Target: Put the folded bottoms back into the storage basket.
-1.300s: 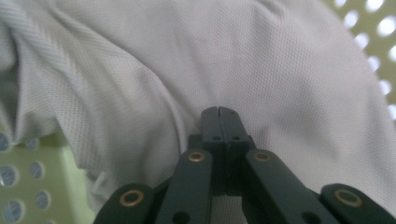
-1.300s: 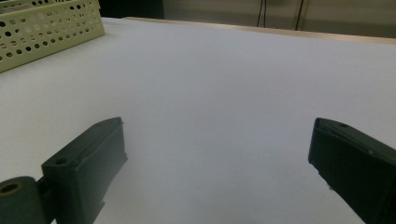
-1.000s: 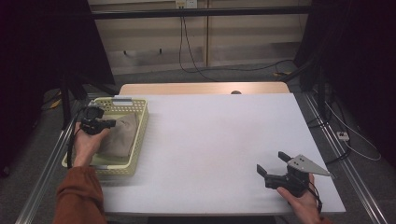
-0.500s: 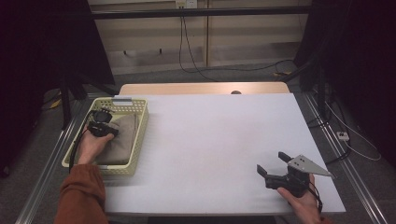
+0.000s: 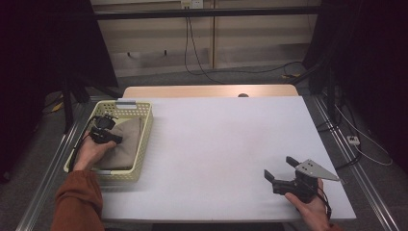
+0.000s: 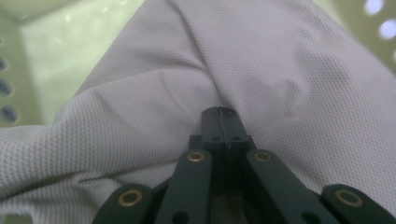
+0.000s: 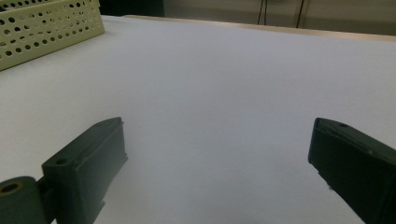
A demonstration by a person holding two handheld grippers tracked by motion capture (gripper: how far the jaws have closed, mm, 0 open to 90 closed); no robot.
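Left gripper (image 6: 219,114): reaching into yellow basket (image 5: 143,139), jaws closed, pinching beige cloth (image 6: 196,74)
Right gripper (image 7: 217,163): low over white table (image 5: 216,139), jaws wide apart

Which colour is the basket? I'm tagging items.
Pale yellow-green basket, perforated; clearest in the high view.

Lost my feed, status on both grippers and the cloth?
Left gripper shut on beige cloth inside yellow basket. Right gripper open, over bare white table. Nothing in the way.
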